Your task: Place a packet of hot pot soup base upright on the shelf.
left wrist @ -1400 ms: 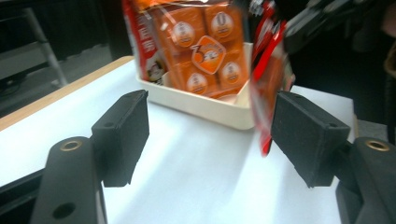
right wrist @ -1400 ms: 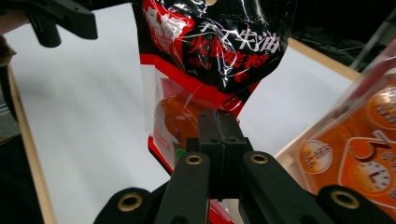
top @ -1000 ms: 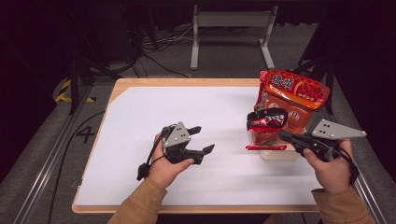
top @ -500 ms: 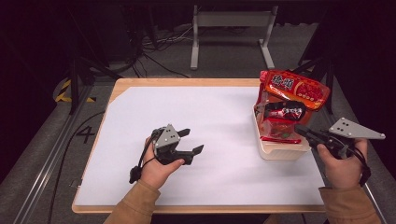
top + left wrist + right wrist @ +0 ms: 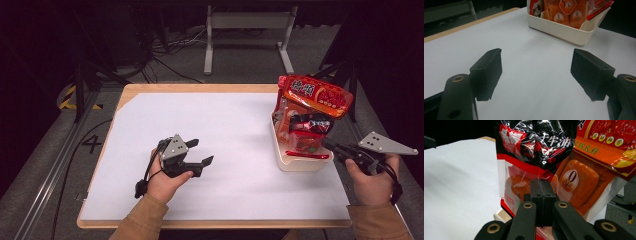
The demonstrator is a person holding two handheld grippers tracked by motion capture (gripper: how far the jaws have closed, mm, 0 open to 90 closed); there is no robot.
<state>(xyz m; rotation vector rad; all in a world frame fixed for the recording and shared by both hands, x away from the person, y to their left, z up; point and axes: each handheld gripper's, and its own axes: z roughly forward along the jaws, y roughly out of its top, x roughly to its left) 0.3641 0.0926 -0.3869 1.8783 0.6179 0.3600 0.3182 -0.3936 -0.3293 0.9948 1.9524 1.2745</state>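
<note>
From the high view, the right claw (image 5: 334, 148) sat at the near right corner of the cream tray (image 5: 300, 164), its jaws pressed together on the lower edge of a black-and-red pouch (image 5: 311, 123). That pouch stood in the tray, straight ahead of the jaws, with a bigger red packet (image 5: 314, 95) rising just behind and above it. Well off to the left, over the white table sheet (image 5: 235, 130), the left claw (image 5: 201, 151) was held in the person's left hand (image 5: 165, 182), jaws spread and nothing between them.

On to the left gripper view: both black jaws stood wide apart above bare white sheet (image 5: 534, 65), gripping nothing. Far ahead of them and to the right, the cream tray (image 5: 564, 30) showed its near wall, with orange sachets inside the packets (image 5: 564, 12) peeking above the rim.

And the right gripper view: the jaws were shut tight, pads meeting on the thin clear bottom edge of the black-and-red pouch (image 5: 534, 147), which reared up directly above them. Just right of the jaws and behind the pouch stood the big red packet (image 5: 599, 160), orange blocks visible through its window. The tray rim (image 5: 500, 216) showed low at the left of the jaws.
</note>
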